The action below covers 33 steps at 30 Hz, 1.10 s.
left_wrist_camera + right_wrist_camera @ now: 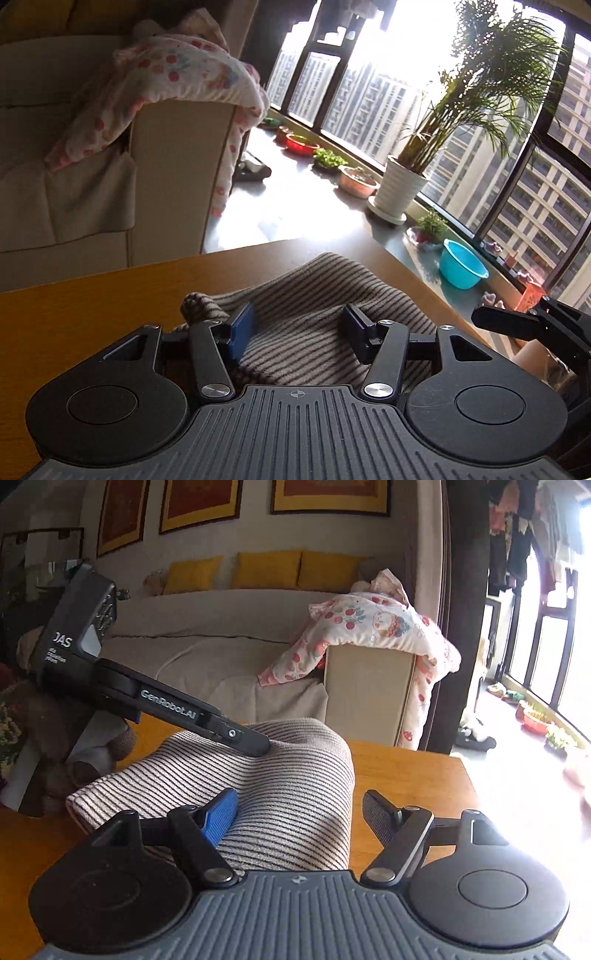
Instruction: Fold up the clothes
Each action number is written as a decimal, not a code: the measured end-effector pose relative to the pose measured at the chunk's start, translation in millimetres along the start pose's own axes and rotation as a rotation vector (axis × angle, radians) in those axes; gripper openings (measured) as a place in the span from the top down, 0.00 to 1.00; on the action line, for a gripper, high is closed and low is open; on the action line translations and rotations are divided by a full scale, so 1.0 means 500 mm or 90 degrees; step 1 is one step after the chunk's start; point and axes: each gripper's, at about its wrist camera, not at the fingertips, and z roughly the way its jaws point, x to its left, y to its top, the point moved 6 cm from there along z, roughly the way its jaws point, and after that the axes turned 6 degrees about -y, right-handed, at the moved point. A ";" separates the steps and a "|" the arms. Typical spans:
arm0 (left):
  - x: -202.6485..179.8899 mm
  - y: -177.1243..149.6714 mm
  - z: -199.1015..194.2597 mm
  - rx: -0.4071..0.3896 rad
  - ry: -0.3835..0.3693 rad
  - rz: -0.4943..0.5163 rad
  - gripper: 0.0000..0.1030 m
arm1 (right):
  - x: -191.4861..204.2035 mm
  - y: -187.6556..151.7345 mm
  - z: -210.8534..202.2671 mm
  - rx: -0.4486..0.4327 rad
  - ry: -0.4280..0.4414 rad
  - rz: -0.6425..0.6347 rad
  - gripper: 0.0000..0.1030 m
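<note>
The left gripper (297, 325) has its jaws spread wide, blue pads (243, 326) well apart, and grips nothing. It hangs low over the striped garment (306, 295), whose cloth fills the gap between the fingers without being pinched. In the right wrist view this gripper reaches in from the left, and its tip meets the top of the garment's raised fold.

The right gripper (299, 812) is also wide open and holds nothing. Its left blue pad (221, 816) lies against the striped cloth; its right finger (380, 818) stands clear of the cloth, over bare wood.

The garment, ribbed with thin dark stripes on a pale ground, lies bunched and folded over on the wooden table (92, 295), near its far right corner. One rounded fold humps up in the middle.

Beyond the table stands a beige sofa (229, 642) with yellow cushions (269, 570), and a floral blanket (373, 624) hangs over its armrest. Framed pictures (328, 496) hang on the wall above. To the right, a window sill holds a palm in a white pot (400, 188), small planters and a turquoise basin (461, 269). Tall buildings show through the glass.
</note>
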 end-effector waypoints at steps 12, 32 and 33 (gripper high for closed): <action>-0.015 -0.042 -0.093 -0.015 0.019 -0.033 0.32 | 0.146 -0.029 0.002 0.035 0.063 -0.061 0.26; -0.004 -0.112 -0.136 -0.011 -0.026 -0.066 0.56 | -0.074 -0.032 0.005 0.093 0.172 0.343 0.34; -0.001 -0.113 -0.135 -0.014 -0.021 -0.063 0.53 | -0.071 -0.032 0.004 0.099 0.163 0.328 0.35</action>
